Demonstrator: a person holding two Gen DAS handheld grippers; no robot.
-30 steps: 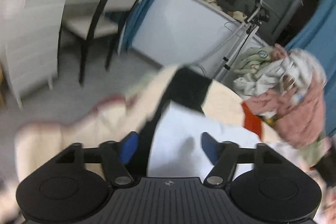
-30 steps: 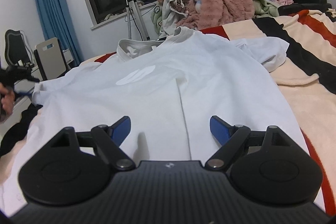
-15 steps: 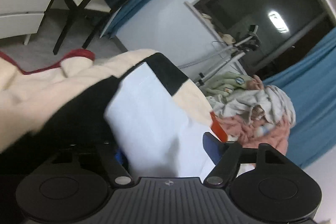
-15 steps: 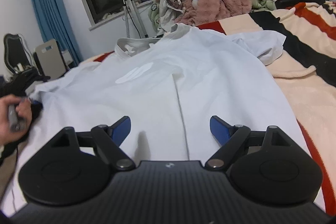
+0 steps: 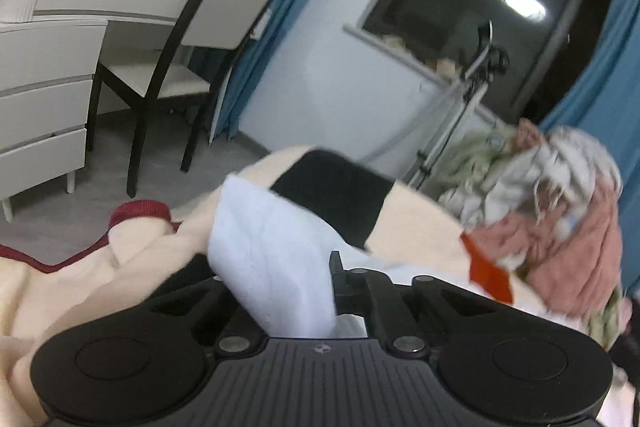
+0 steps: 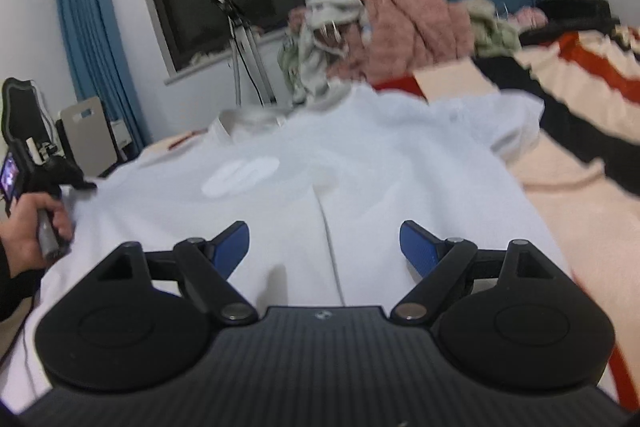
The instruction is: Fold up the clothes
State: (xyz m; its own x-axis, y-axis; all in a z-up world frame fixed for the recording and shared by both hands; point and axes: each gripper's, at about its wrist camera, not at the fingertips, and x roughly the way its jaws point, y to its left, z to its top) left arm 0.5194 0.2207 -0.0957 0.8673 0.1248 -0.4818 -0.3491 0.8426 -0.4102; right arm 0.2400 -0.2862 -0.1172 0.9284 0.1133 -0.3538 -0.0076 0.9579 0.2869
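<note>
- The white T-shirt (image 6: 360,179) lies spread flat on the bed's striped blanket (image 6: 580,187), collar toward the window.
- The left gripper (image 5: 280,291) has its jaws clamped on the shirt's sleeve (image 5: 272,255), at the bed's edge.
- The right gripper (image 6: 324,247) hovers over the shirt's lower part, jaws wide apart.
- A heap of clothes (image 6: 384,27) sits beyond the collar.

Left gripper (image 5: 280,291): jaws closed on a fold of the white shirt (image 5: 276,259), at the shirt's left edge. The person's left hand (image 6: 36,227) is wrapped around its handle. Right gripper (image 6: 325,247): jaws spread wide, blue fingertips (image 6: 232,241) hovering above the shirt's lower middle, gripping nothing.
</note>
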